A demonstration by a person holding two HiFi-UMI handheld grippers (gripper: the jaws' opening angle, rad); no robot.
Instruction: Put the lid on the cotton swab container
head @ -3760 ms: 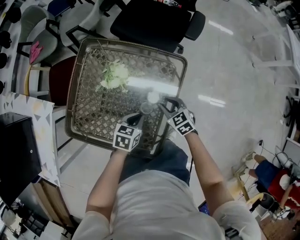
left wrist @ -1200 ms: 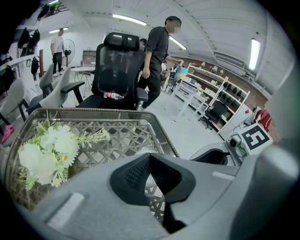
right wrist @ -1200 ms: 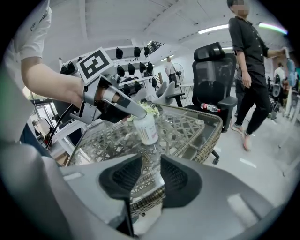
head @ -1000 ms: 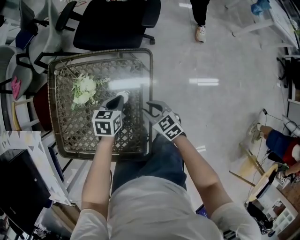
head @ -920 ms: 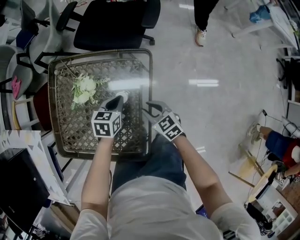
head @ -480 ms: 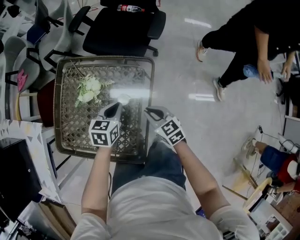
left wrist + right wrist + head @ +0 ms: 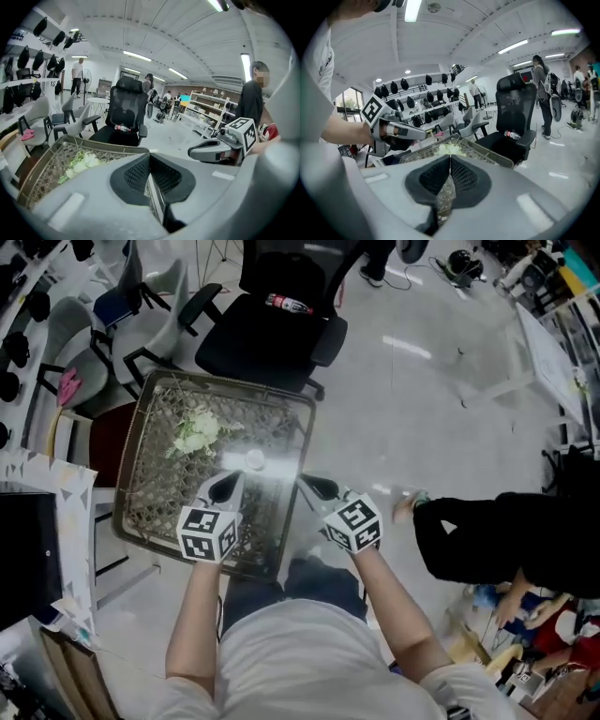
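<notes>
The cotton swab container (image 7: 253, 460) is a small round white thing standing on the glass top of the wicker table (image 7: 150, 484), with its white top showing. My left gripper (image 7: 228, 483) hovers just in front of it, jaws shut and empty; in the left gripper view (image 7: 150, 158) its pads meet with nothing between them. My right gripper (image 7: 310, 487) hangs off the table's right edge, apart from the container, shut on nothing. In the right gripper view (image 7: 450, 160) the pads meet too. Neither gripper view shows the container.
A bunch of white flowers (image 7: 197, 432) lies on the table's far left part. A black office chair (image 7: 272, 334) with a bottle (image 7: 286, 304) on its seat stands behind the table. Grey chairs (image 7: 89, 329) stand at the far left. A person in black (image 7: 506, 540) bends at the right.
The right gripper's jaws went from open to shut, empty. Both grippers have drawn slightly back from the container. A person in black has walked in on the right.
</notes>
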